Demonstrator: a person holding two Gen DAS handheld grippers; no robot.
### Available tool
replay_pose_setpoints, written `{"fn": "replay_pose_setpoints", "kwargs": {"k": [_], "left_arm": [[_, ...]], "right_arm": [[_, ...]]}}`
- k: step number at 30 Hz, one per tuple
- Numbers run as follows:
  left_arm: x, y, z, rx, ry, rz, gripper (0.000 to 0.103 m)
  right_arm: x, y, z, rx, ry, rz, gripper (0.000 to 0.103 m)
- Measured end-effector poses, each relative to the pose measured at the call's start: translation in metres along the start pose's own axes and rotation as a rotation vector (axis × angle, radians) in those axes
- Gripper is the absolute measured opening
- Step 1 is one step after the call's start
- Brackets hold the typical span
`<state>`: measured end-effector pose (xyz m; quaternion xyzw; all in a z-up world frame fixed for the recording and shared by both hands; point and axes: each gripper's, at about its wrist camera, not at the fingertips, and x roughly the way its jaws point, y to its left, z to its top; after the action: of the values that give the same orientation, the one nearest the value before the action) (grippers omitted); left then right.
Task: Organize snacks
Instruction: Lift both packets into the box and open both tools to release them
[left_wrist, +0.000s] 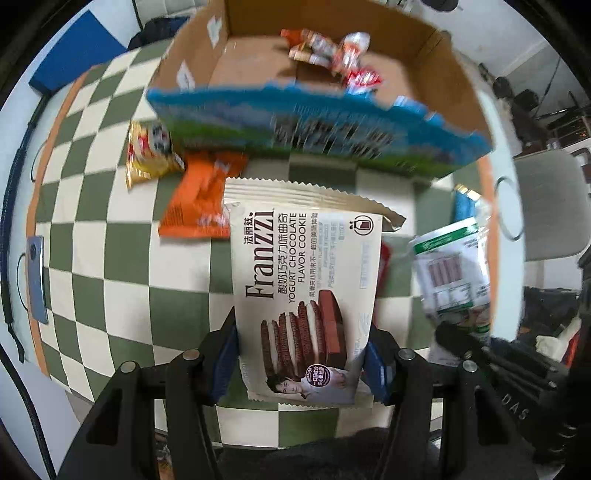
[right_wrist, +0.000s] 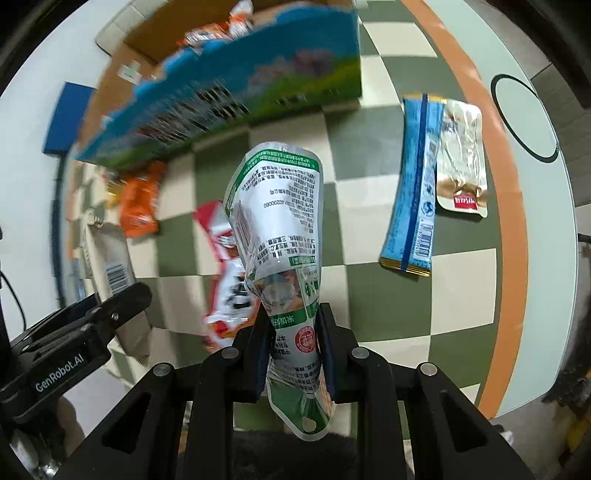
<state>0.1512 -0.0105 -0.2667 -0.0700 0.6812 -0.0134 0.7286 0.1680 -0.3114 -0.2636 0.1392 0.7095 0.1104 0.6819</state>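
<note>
My left gripper is shut on a cream Franzzi cookie pack, which hangs above the checkered cloth. In the right wrist view my right gripper is shut on a silver and green snack pouch, squeezed narrow between the pads and lifted off the table. The same pouch shows at the right of the left wrist view. The open cardboard box with blue printed sides stands beyond both packs, with several small red and white snacks inside. The left gripper's black body appears at lower left in the right wrist view.
On the cloth lie an orange pack, a yellow and red pack, a red and white pack, a long blue pack and a cream sachet. A phone lies at the left table edge. A grey chair stands right.
</note>
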Motion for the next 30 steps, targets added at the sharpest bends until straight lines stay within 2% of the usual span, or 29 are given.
{"fn": "replay_pose_setpoints", "kwargs": {"k": [5,10,18,23,30], "left_arm": [[-0.033,-0.006,0.022,0.013,-0.058,-0.026,0.056],[-0.052,-0.011,0.060,0.036,-0.105,-0.022,0.056],[-0.064,-0.007,0.129,0.052,-0.146,0.009,0.056],[-0.055,0.003,0.172,0.049,-0.138,0.039,0.056],[-0.023,0.019,0.236,0.031,-0.086,0.086,0.056]], "right_arm": [[-0.044,0.004,0.009,-0.002,-0.052,0.076,0.026],[-0.073,0.018,0.035,-0.024,-0.125,0.103,0.026],[-0.061,0.060,0.101,-0.015,-0.203,0.105,0.026],[-0.061,0.063,0.156,-0.013,-0.249,0.061,0.026],[-0.035,0.056,0.235,0.030,-0.234,0.026,0.026]]}}
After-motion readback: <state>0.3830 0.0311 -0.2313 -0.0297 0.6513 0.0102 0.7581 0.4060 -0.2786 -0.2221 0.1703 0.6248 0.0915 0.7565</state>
